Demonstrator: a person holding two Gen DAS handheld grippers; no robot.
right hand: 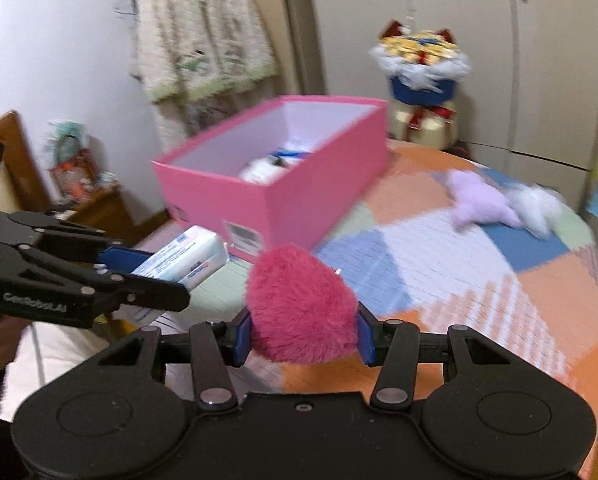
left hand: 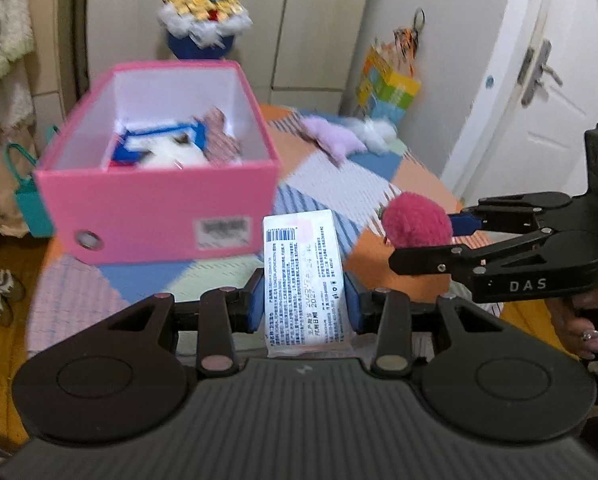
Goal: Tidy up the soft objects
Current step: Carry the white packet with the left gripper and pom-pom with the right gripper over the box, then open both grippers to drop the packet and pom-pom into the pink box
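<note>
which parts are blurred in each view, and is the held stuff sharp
Left wrist view: pink box and purple plush smeared by motion, tissue pack print stays crisp. Right wrist view: box, purple plush and white plush streaked, pink pompom fairly sharp; fisheye bends the edges.

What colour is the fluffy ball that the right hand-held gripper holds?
The fluffy ball is deep pink, seen best in the right wrist view, between the right hand-held gripper fingers.

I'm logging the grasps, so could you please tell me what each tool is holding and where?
The left tool grips a tissue pack across its long sides near the lower end; the right tool squeezes a pink pompom across its middle.
</note>
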